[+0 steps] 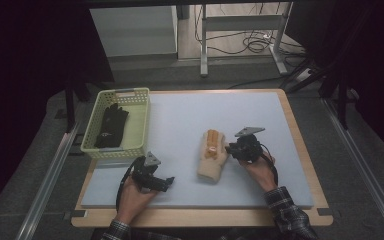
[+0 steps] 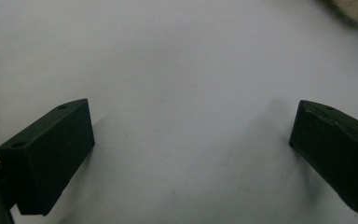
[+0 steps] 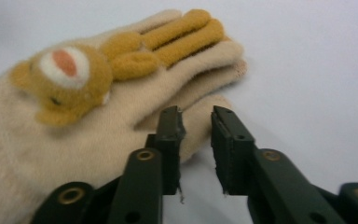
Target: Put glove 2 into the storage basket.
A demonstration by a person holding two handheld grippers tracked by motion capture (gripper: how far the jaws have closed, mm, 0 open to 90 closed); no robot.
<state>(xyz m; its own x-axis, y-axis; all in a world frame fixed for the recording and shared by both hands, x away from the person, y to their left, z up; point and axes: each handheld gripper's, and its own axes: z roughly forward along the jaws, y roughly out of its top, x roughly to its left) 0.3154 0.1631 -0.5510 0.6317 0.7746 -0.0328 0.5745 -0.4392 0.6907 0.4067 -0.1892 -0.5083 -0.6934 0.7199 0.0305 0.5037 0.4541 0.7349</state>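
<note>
**Picking up the bear glove**

The cream bear glove (image 1: 212,155) lies in the middle of the table (image 1: 280,195), toward the near edge. The right tool (image 3: 196,122) is a little spread around its thumb, not squeezing. Push in deeper, then squeeze. The left tool (image 2: 191,140) rests spread wide, holding nothing. A black glove (image 1: 111,125) lies in the basket (image 1: 139,145).

no readable text — no labels anywhere

The glove (image 1: 212,157) was cream with an orange-brown bear; the basket (image 1: 140,125) beside it pale yellow, holding a black glove (image 1: 111,126); the tabletop (image 1: 180,120) light grey.
</note>
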